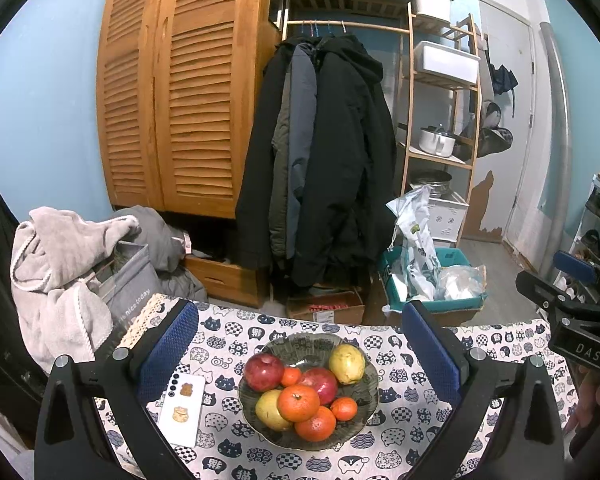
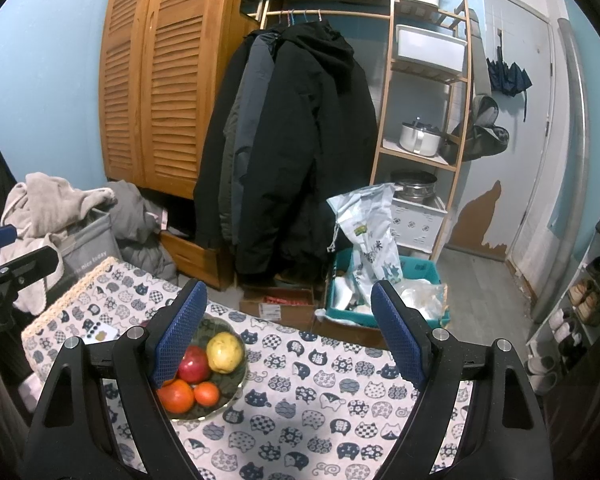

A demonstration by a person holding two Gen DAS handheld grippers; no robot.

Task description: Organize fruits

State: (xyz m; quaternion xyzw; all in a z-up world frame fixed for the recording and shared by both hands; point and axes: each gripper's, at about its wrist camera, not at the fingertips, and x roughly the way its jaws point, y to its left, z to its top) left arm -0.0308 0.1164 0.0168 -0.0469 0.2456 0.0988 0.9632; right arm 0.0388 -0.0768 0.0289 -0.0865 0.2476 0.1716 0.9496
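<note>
1. Basically, the table point(image 1: 400, 432) w/ the cat-print cloth fills the lower part of both views; nothing else on the cloth shows fruit.
2. Bowl point(image 1: 260, 412), dark and scalloped, sits bottom centre of the left wrist view and lower left of the right wrist view.
3. Fruit is all piled in that bowl, touching: red apple point(image 1: 263, 372), a second red one point(image 1: 319, 385), yellow pear point(image 1: 346, 363), another pear point(image 1: 271, 410), big orange point(image 1: 298, 403), another orange point(image 1: 315, 424), small mandarin point(image 1: 343, 409).
4. Phone point(image 1: 182, 410) lies just beside the bowl, lower left of the left view.
5. Left claw point(image 1: 300, 356): fingers spread wide, holding nothing; bowl dead ahead, framed between the blue pads. No long axis to speak of, pile is roundish.
6. Right claw point(image 2: 288, 336): also spread, empty; bowl lies off to its left, partly behind its left pad.
7. Judgement: left claw is better lined up and nearer. Fruit gathered in the bowl fits either a sorted end state or a pile awaiting sorting; can't tell which.
</note>
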